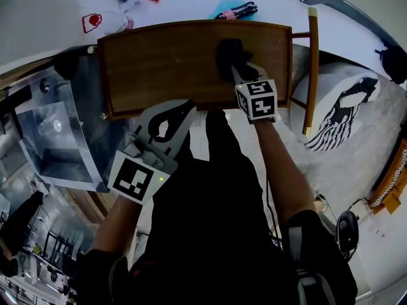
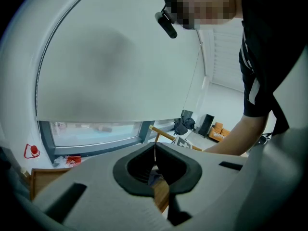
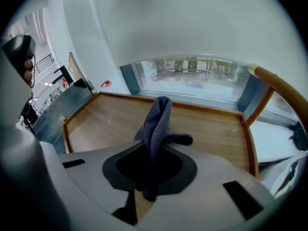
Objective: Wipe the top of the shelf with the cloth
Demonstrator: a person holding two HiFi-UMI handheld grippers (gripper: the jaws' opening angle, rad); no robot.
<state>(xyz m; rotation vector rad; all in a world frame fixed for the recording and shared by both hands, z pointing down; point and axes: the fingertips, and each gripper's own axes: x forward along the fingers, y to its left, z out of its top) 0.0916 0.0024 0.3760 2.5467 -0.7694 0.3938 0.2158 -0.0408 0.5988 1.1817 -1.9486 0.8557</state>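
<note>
The wooden shelf top has a raised rim and fills the upper middle of the head view. A dark grey cloth rests on its right half, bunched upward. My right gripper is shut on the cloth; in the right gripper view the cloth stands up between the jaws above the shelf top. My left gripper hovers at the shelf's front edge, left of the right one, shut on nothing. In the left gripper view the left gripper shows its jaws closed to a thin line.
A metal box stands left of the shelf. A wooden rail runs along the shelf's right side, with a white patterned object beyond it. On the sill behind lie a white bag and a black and pink item.
</note>
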